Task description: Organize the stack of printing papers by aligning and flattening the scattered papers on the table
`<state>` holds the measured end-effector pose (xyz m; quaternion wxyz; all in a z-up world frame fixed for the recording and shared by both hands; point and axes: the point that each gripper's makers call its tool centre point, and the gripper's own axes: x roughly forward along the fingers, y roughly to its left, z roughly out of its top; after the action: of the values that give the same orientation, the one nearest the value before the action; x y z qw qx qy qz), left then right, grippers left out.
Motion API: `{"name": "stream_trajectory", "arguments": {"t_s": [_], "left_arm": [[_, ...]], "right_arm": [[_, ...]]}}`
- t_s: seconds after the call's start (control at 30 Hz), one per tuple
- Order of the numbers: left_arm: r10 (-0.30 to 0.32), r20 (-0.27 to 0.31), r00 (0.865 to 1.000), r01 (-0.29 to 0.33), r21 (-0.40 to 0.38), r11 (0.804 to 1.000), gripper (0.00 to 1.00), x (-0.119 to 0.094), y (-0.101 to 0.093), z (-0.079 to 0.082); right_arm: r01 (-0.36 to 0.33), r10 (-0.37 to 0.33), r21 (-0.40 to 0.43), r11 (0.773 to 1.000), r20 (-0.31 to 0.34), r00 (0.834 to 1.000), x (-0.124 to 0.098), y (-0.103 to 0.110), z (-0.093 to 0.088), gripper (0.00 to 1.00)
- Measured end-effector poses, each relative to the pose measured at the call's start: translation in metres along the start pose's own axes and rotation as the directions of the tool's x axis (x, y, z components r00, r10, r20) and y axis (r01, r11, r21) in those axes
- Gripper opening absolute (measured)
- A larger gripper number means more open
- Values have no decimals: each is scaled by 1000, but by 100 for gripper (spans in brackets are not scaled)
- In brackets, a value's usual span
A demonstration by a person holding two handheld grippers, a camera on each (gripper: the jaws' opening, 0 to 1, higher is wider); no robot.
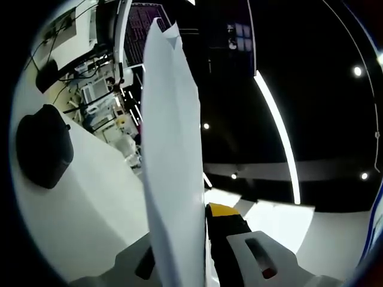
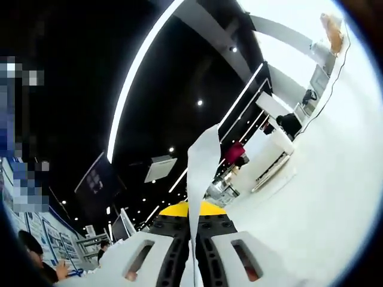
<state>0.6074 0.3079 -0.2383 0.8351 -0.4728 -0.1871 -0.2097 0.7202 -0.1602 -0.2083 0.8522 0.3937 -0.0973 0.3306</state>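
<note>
A stack of white printing papers (image 1: 170, 155) stands on edge in the left gripper view, rising from the bottom to the top. My left gripper (image 1: 200, 239) is shut on its lower edge, one jaw on each side. In the right gripper view the same white papers (image 2: 200, 173) show edge-on as a thin strip with a bent top. My right gripper (image 2: 192, 239) is shut on them, its yellow-tipped jaws pressed together around the sheets. The white table (image 2: 311, 197) lies off to the right in that view.
A black rounded object (image 1: 43, 146) rests on the white table (image 1: 90, 197) at the left of the left gripper view, with cluttered desks and a monitor (image 1: 140, 33) beyond. Long ceiling light strips run overhead. A person (image 2: 36, 257) stands at the lower left of the right gripper view.
</note>
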Motion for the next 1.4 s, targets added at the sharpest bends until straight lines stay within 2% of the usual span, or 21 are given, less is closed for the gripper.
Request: {"name": "stream_trajectory", "arguments": {"t_s": [0.43,0.63,0.77,1.07,1.17,1.4], "left_arm": [[-1,2,1000,1,-3,1000,6,0,0,0],[-3,4,1000,3,-4,1000,6,0,0,1],[-4,4,1000,4,-5,1000,6,0,0,1],[-3,4,1000,3,-6,1000,6,0,-1,1],[-3,4,1000,3,-7,1000,6,0,0,1],[-4,5,1000,4,-10,1000,6,0,0,1]], "right_arm": [[-105,105,-10,994,7,994,21,43,9,0],[-136,136,-2,991,14,991,27,48,17,0],[-170,168,41,985,36,985,30,54,22,0],[-255,254,45,966,24,967,44,98,13,0],[-268,267,45,962,23,963,46,102,16,0],[-306,305,61,950,27,952,50,131,8,0]]}}
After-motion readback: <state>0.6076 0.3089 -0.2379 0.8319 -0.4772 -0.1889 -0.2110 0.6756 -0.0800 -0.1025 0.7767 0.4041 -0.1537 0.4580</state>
